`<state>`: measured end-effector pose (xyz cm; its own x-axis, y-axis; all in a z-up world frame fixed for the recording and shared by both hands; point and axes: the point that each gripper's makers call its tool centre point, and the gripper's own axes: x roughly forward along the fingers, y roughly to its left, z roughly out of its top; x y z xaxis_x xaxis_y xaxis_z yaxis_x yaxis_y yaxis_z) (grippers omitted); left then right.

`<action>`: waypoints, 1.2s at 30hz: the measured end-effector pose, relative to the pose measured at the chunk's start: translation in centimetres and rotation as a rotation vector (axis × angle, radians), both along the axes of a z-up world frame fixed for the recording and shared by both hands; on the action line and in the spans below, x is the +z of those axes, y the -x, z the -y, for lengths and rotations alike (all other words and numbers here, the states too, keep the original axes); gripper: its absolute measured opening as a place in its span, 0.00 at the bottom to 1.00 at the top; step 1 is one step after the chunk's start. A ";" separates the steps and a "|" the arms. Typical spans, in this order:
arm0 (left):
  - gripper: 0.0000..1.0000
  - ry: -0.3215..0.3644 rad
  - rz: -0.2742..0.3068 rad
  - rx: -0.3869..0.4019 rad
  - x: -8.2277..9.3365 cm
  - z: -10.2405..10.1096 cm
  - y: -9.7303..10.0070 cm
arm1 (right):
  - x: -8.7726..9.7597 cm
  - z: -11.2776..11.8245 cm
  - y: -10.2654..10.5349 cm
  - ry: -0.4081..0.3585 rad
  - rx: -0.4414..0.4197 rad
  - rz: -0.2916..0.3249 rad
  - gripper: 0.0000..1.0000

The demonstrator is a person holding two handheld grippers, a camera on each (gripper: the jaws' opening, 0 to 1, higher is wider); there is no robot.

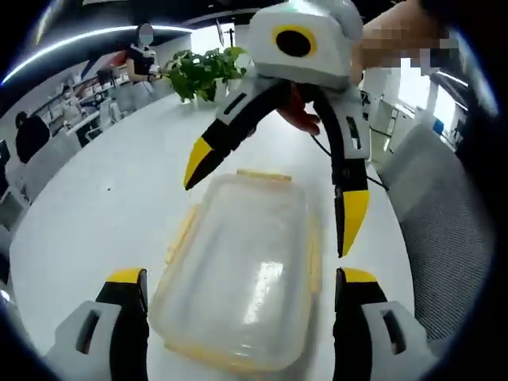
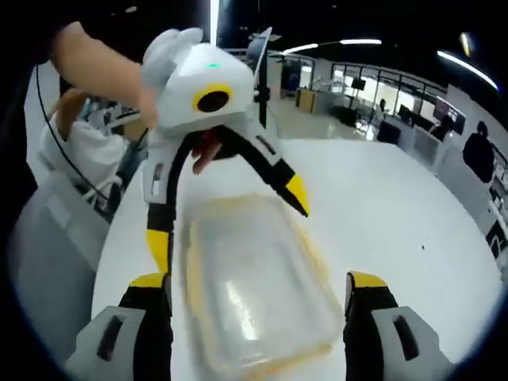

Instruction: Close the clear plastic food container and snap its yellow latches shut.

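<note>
A clear plastic food container [image 1: 238, 262] with its lid resting on top lies on the white table [image 1: 95, 198]. Yellow latches run along its edges, one at the far end [image 1: 263, 175] and one on the left side [image 1: 181, 234]; whether they are snapped down is unclear. My left gripper [image 1: 242, 276] is open, its jaws standing either side of the container's near end. The right gripper [image 1: 274, 194] comes in from the top, open, straddling the far end. In the right gripper view the container [image 2: 254, 294] sits between my open right gripper [image 2: 255, 279], with the left gripper [image 2: 228, 221] open opposite.
A potted plant [image 1: 206, 71] stands at the table's far edge. A grey chair [image 1: 452, 238] is by the table's right side and also appears as a grey chair [image 2: 48, 238]. A person's hand [image 2: 87, 63] holds the left gripper. People and desks fill the office behind.
</note>
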<state>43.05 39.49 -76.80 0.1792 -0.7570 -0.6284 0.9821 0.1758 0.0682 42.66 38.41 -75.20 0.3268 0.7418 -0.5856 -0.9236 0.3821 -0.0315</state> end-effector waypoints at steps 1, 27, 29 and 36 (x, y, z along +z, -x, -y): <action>0.99 0.065 0.014 0.018 0.7 0.4 0.0 | 0.4 -0.1 -0.2 -0.044 -0.039 -0.012 0.90; 0.93 0.248 0.047 0.158 1.6 -0.4 0.1 | 1.1 0.7 -0.2 -0.200 -0.209 0.024 0.87; 0.93 0.249 0.050 0.163 1.7 -0.4 0.2 | 1.3 0.7 -0.1 -0.212 -0.213 0.028 0.87; 0.95 0.263 0.076 0.200 2.1 -0.7 -0.1 | 1.6 1.3 0.1 -0.221 -0.240 0.041 0.87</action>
